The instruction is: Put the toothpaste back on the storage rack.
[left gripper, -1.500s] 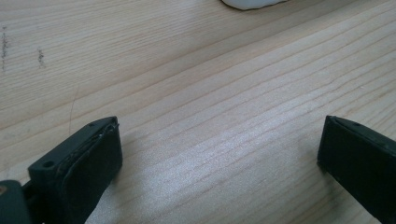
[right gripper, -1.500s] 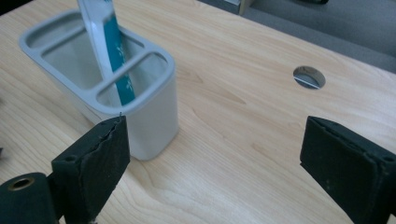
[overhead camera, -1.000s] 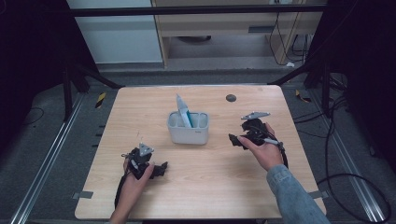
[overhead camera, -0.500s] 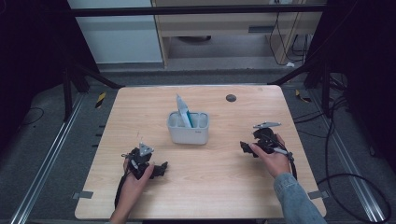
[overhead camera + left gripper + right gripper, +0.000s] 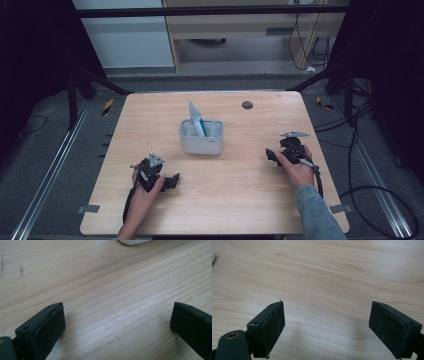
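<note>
Pale wood is seen on the table (image 5: 120, 297), with fine straight grain, a smooth finish and a soft sheen between the jaws of the left gripper (image 5: 117, 327). Matt black plastic is noted on those jaws, the pad faces slightly rough at the edges. The same matt black is noted on the right gripper (image 5: 327, 327). Beyond the jaws, a white container (image 5: 201, 137) of smooth, faintly glossy plastic is seen.

Two black handheld claws, left claw (image 5: 172, 181) with a grey three-cornered plate on top, right claw (image 5: 270, 155) likewise, black cables trailing toward six o'clock, square black pads (image 5: 274, 323) with small screw holes, blue denim sleeve (image 5: 317, 212) on the right forearm
</note>
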